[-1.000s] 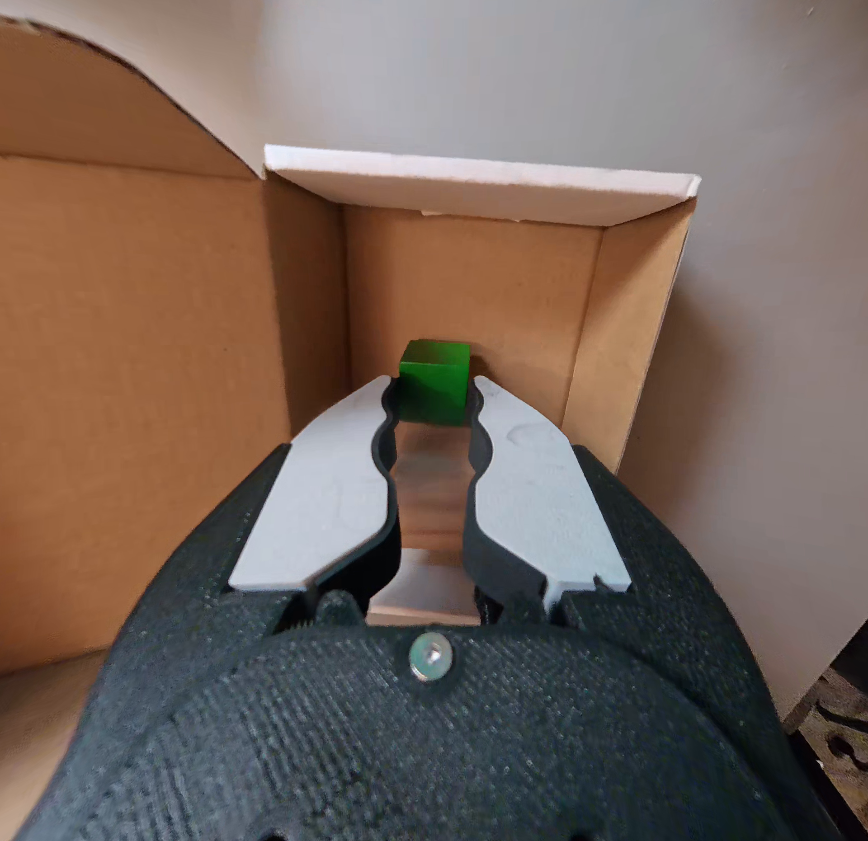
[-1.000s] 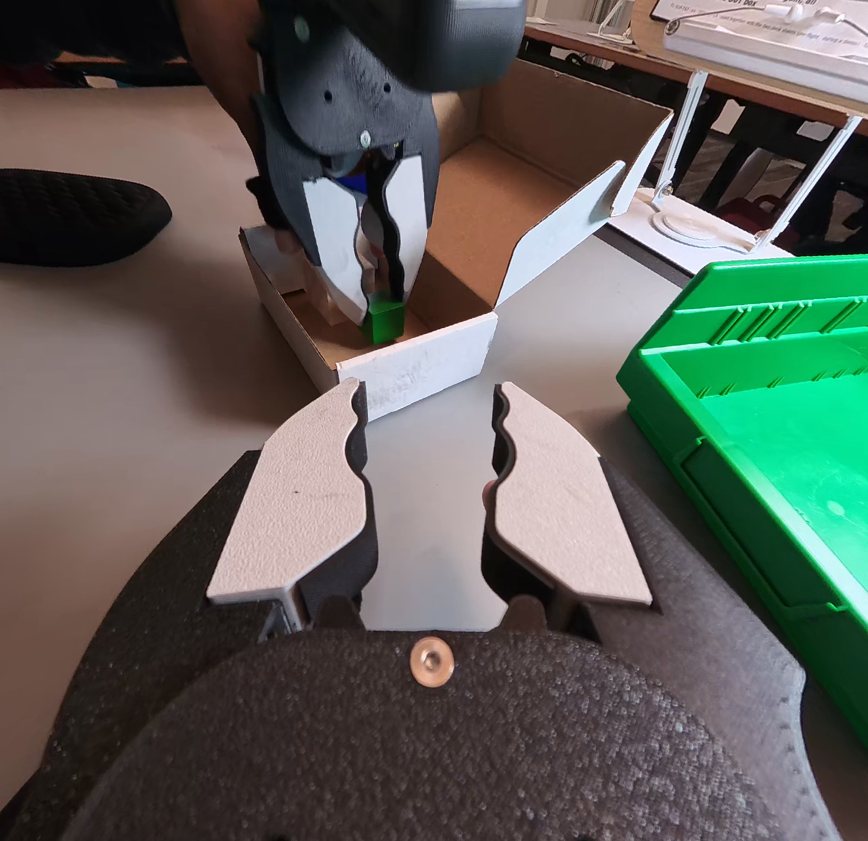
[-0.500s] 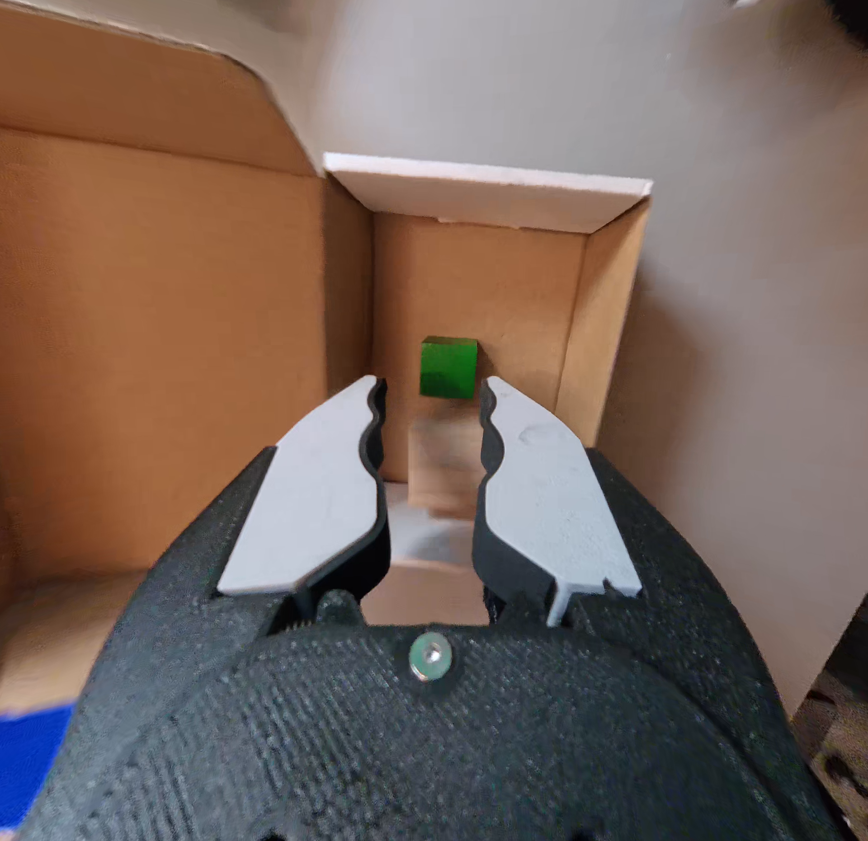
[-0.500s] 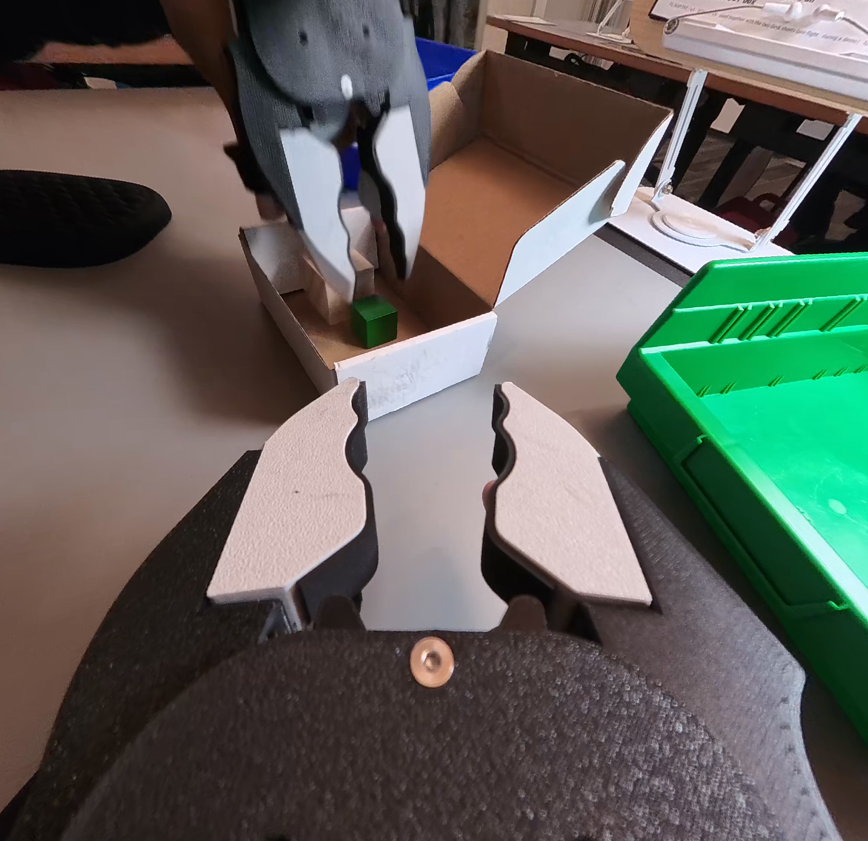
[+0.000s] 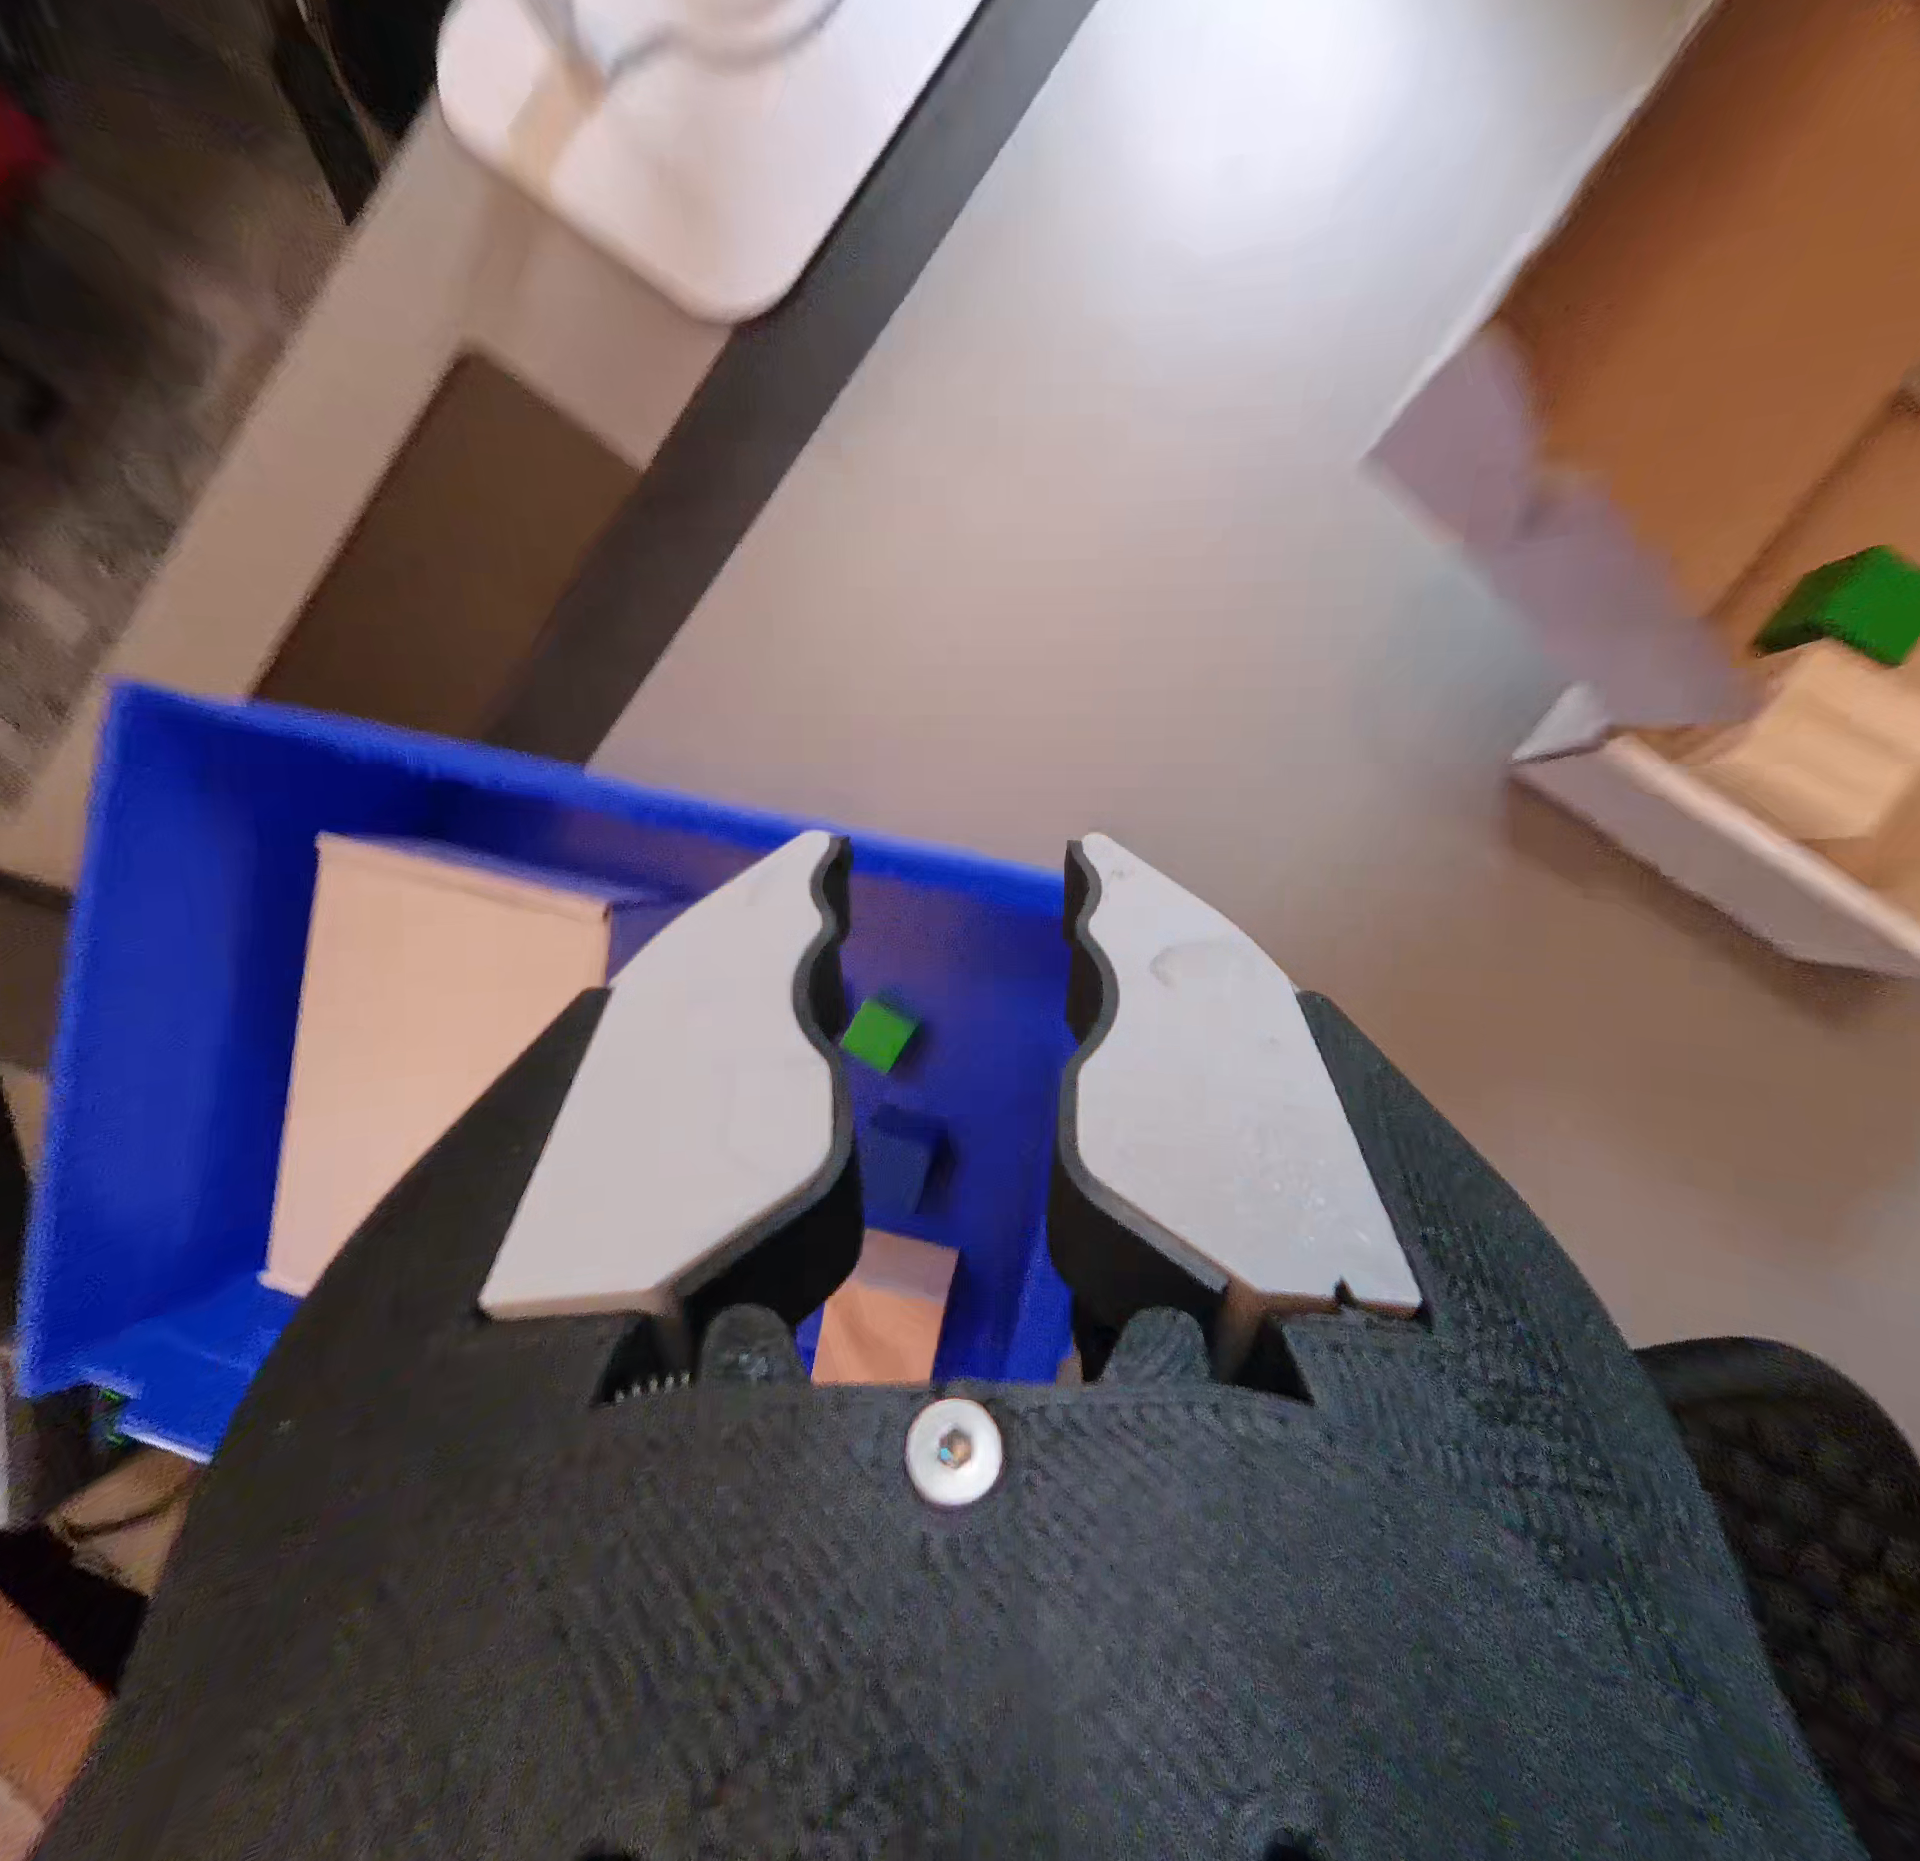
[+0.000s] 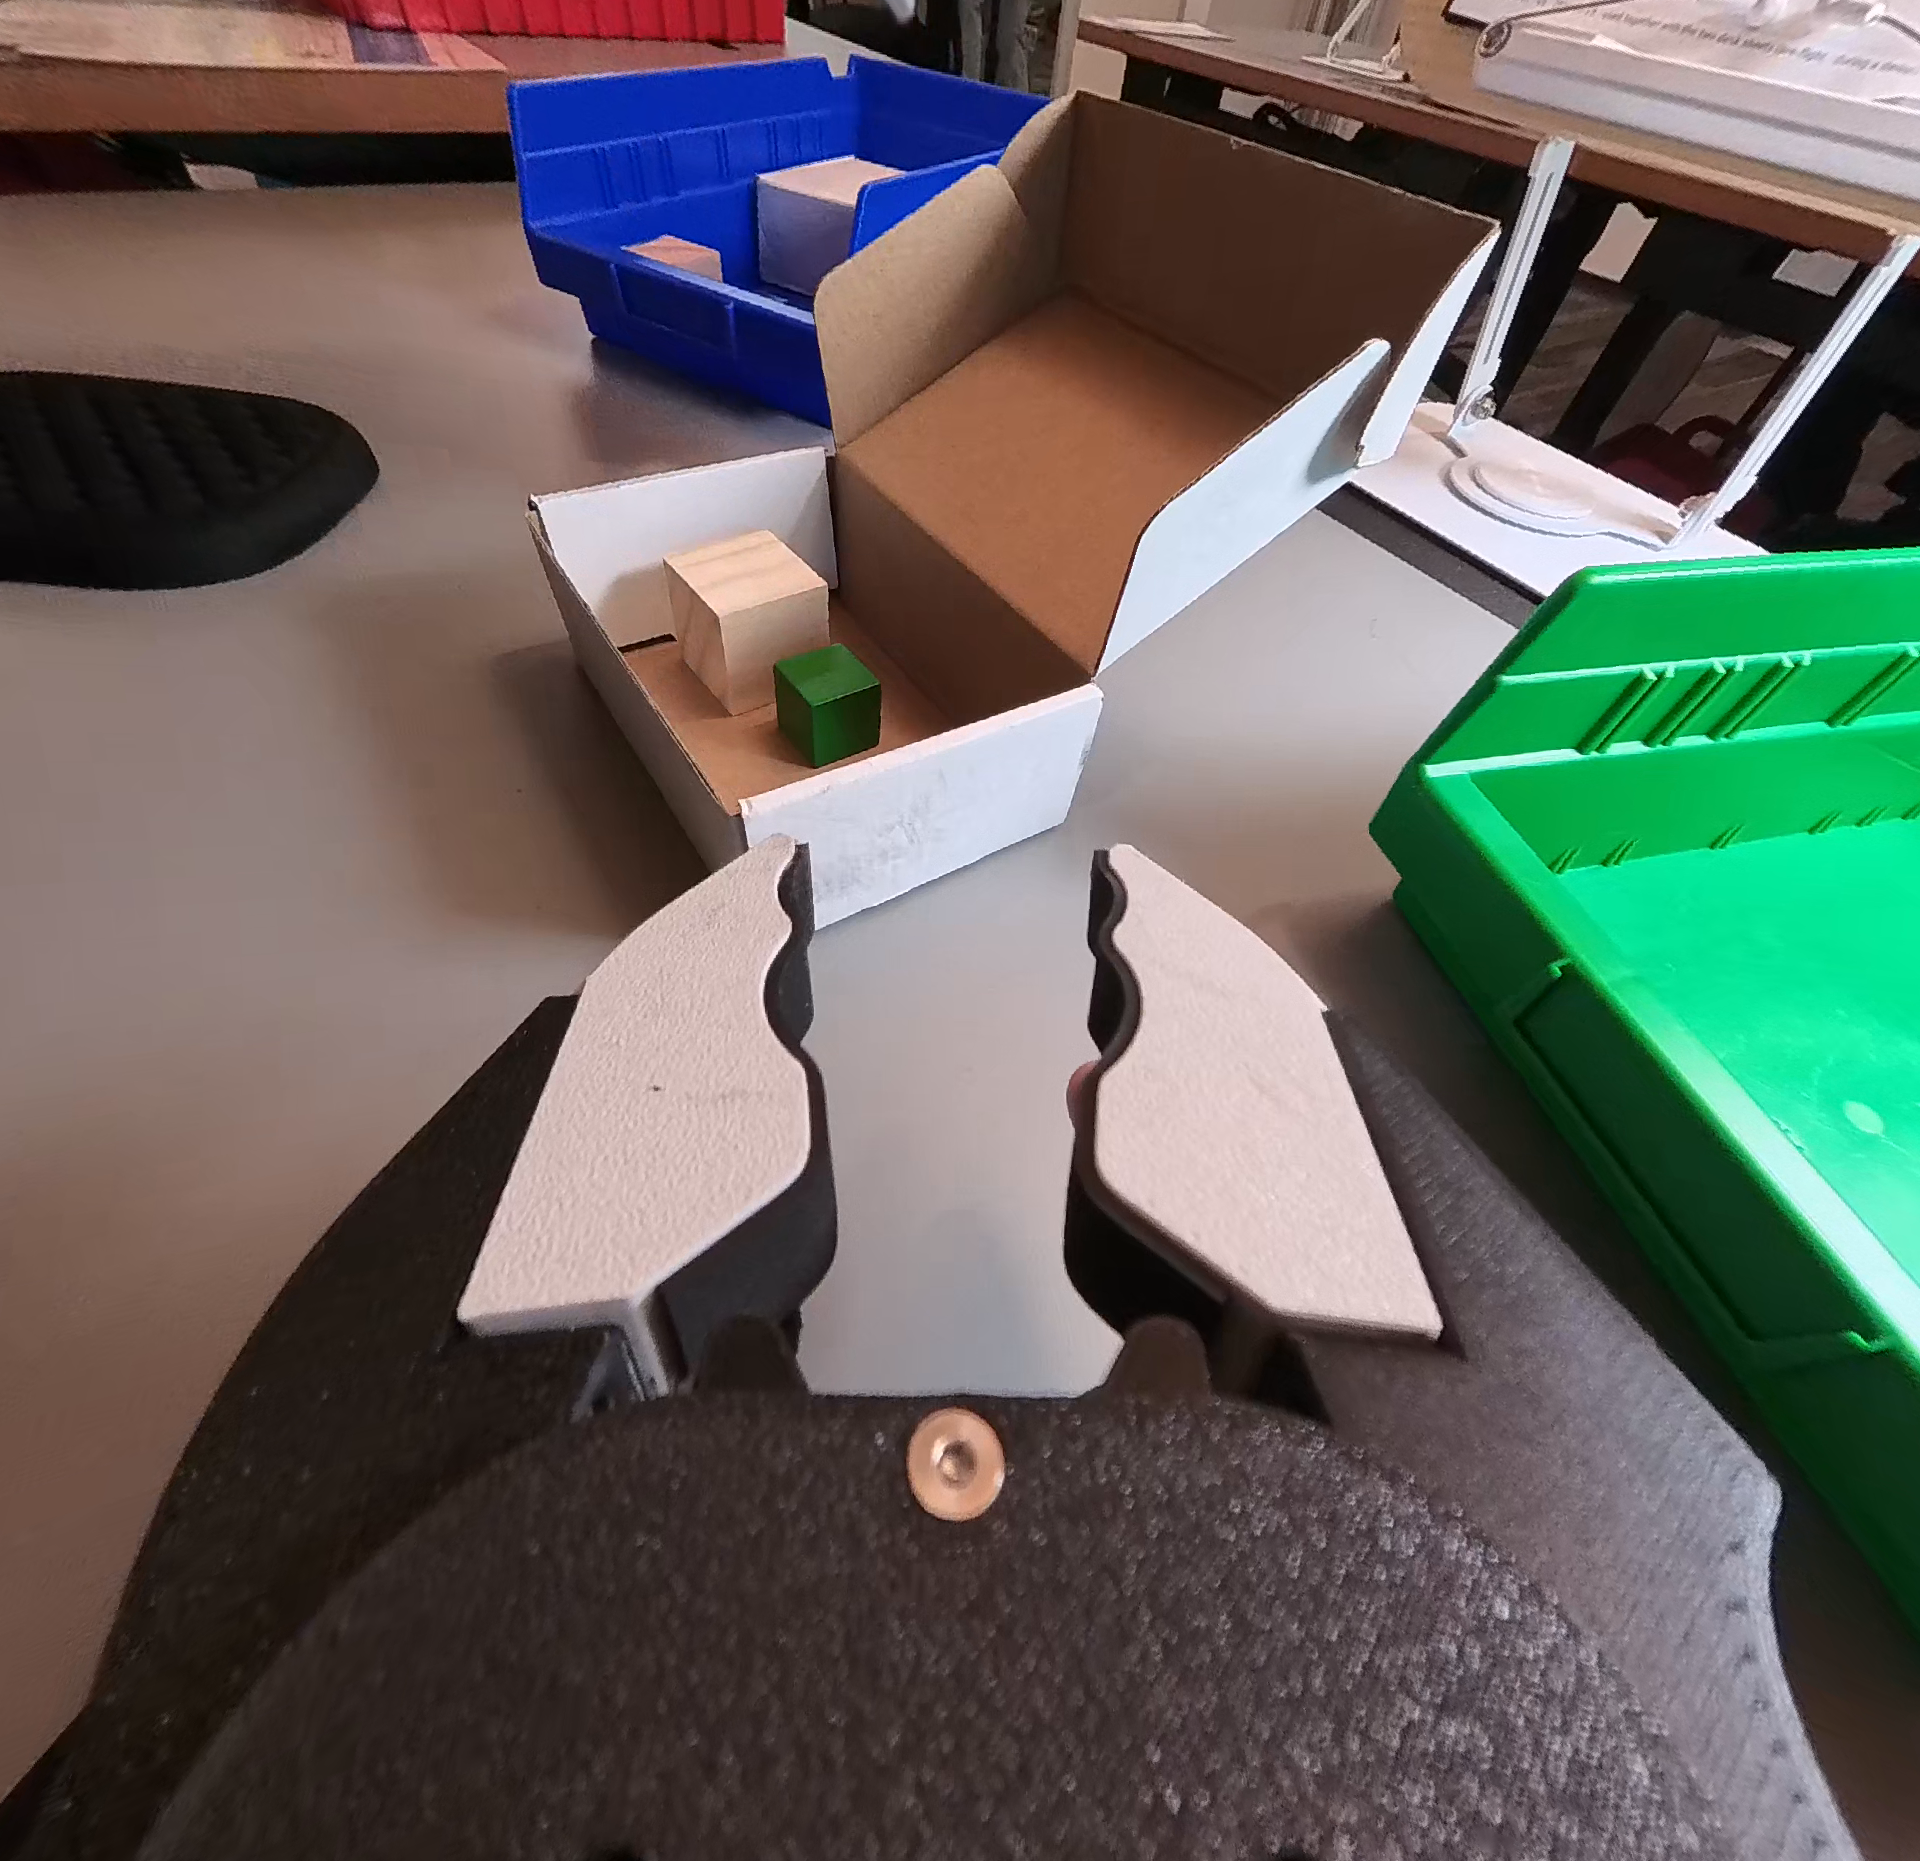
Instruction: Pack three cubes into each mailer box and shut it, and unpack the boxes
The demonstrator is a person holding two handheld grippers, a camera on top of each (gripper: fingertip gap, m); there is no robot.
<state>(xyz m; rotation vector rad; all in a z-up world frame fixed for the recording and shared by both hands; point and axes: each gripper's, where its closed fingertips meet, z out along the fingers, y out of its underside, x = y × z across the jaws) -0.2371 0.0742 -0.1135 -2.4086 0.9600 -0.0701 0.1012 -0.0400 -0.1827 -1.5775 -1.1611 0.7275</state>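
While the left gripper (image 5: 948, 866) hangs above the blue bin (image 5: 187, 938) with its fingers spread wide and nothing between them, the right gripper (image 6: 943, 861) sits low over the grey bench (image 6: 260, 772), its fingers equally parted and empty.

From left to right in the right wrist view: a black textured pad (image 6: 156, 476) lies at the bench's left edge. The blue bin (image 6: 675, 180) stands toward the far side of the bench, holding a closed white mailer box (image 6: 805, 216) and a small wooden cube (image 6: 675, 258). Nearer, in the middle of the bench, stands the open mailer box (image 6: 914, 824), white outside and brown inside, its lid tilted back toward the far edge with side flaps out. In its tray a large wooden cube (image 6: 743, 616) rests by the left wall, and a small green cube (image 6: 828, 705) sits just beside it, close to the near wall. A bright green bin (image 6: 1662, 928) lies at the bench's right edge; the part in view is bare.

The left wrist view, blurred, looks down into the blue bin. There the closed mailer box (image 5: 436, 1063) lies on the left; between the fingers show a small green cube (image 5: 881, 1034), a dark blue cube (image 5: 906, 1167) and a wooden cube (image 5: 894, 1323). At that view's right edge the open mailer box (image 5: 1714, 855) shows with its green cube (image 5: 1849, 616).
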